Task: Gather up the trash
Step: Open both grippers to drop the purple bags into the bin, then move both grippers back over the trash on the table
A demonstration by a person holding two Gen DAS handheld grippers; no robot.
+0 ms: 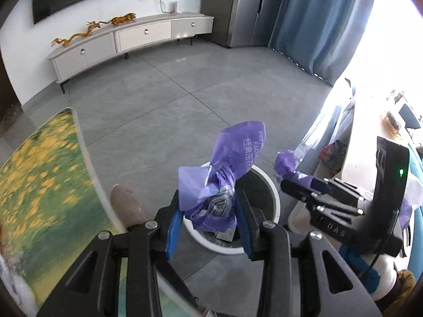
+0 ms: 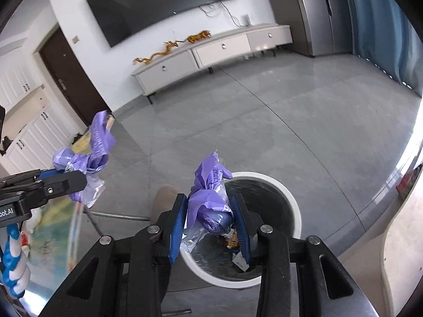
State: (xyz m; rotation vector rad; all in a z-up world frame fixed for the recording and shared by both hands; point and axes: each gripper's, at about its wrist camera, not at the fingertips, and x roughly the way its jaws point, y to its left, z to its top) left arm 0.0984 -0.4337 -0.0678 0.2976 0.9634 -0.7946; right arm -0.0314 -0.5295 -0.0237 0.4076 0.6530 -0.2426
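Note:
My left gripper [image 1: 208, 206] is shut on a crumpled purple plastic wrapper [image 1: 227, 163] and holds it above a round white trash bin [image 1: 275, 200] on the floor. My right gripper [image 2: 208, 214] is shut on a second purple wrapper [image 2: 208, 185], also above the bin [image 2: 290, 192], which has some trash in it. Each gripper shows in the other's view: the right gripper [image 1: 288, 182] to the right, the left gripper [image 2: 76, 179] to the left with its wrapper [image 2: 95, 145].
A table with a yellow and green floral top [image 1: 45, 185] lies to the left. A light sofa edge [image 2: 401, 237] is on the right. A person's foot [image 1: 127, 206] stands beside the bin. A long TV cabinet [image 1: 127, 39] stands along the far wall across grey floor tiles.

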